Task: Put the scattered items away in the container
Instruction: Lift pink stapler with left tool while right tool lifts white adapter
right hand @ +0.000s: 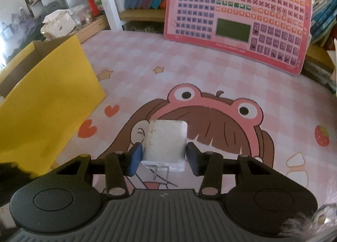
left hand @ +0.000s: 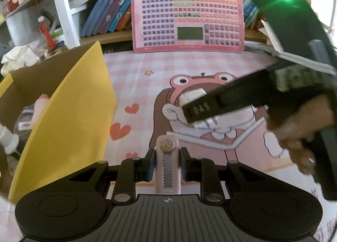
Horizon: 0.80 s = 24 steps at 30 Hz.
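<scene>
My left gripper (left hand: 166, 165) is shut on a pink utility knife (left hand: 167, 164) with a toothed slider, held above the pink cartoon mat. A yellow cardboard box (left hand: 69, 115) stands to its left, with several items inside (left hand: 27, 119). My right gripper (right hand: 164, 157) is shut on a white plug charger (right hand: 166, 143), prongs pointing back toward the camera, above the mat. The yellow box (right hand: 48, 98) lies to its left. The right gripper also shows in the left wrist view (left hand: 200, 111), coming in from the right with the charger (left hand: 192, 96) at its tip.
A pink keyboard-chart board (left hand: 187, 16) leans against a bookshelf at the back, also in the right wrist view (right hand: 238, 14). Books (left hand: 109, 10) stand behind it. Clutter and a crumpled white bag (right hand: 59, 22) sit at the back left. The pink mat (right hand: 189, 69) covers the table.
</scene>
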{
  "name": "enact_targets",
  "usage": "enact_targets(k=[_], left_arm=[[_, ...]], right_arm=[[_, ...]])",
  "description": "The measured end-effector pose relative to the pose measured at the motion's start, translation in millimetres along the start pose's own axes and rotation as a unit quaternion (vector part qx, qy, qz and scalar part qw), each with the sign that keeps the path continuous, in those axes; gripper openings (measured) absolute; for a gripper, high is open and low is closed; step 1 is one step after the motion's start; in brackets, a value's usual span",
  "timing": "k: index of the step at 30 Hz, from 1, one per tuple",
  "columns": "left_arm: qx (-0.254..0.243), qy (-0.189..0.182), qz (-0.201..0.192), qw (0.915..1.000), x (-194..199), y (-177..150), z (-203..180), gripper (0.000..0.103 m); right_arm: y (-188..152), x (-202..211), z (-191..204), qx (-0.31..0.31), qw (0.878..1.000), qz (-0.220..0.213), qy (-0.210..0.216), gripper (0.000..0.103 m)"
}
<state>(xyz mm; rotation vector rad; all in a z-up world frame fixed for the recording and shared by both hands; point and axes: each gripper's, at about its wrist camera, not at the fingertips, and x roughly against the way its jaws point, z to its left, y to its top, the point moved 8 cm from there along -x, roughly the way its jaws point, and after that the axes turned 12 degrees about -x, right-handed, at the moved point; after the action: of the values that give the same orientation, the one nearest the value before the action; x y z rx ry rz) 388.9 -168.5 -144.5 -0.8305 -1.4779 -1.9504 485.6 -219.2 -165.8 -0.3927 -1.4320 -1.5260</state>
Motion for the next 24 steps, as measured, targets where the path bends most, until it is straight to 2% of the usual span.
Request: enact_targets(k=[6, 9, 12, 17, 24], left_arm=[[0.004, 0.008, -0.007, 0.9999, 12.3, -4.2, 7.8, 0.023], [0.009, 0.007, -0.008, 0.9999, 14.6, -6.9, 11.1, 0.023], [0.009, 0.001, -0.009, 0.9999, 18.1, -10.0, 11.6, 0.023], [0.007, -0.017, -0.014, 0.9997, 25.1, -15.7, 10.4, 0.023], [-0.012, -0.052, -0.049, 0.9974, 47.1, -18.3, 2.7, 0.023]], right_arm=[[-0.1, -12.0, 5.3, 0.018, 0.999, 0.005, -0.031, 0.045], [-1.2, -15.6, 10.0, 0.037, 0.998, -0.001, -0.048, 0.041], [-1.1, -14.5, 9.9, 0.024, 0.999, -0.001, -0.048, 0.041], [-4.0, 4.5, 12.9, 0.010, 0.999, -0.015, -0.043, 0.041], [-24.3, 42.5, 13.0, -0.028, 0.999, -0.012, -0.031, 0.041]])
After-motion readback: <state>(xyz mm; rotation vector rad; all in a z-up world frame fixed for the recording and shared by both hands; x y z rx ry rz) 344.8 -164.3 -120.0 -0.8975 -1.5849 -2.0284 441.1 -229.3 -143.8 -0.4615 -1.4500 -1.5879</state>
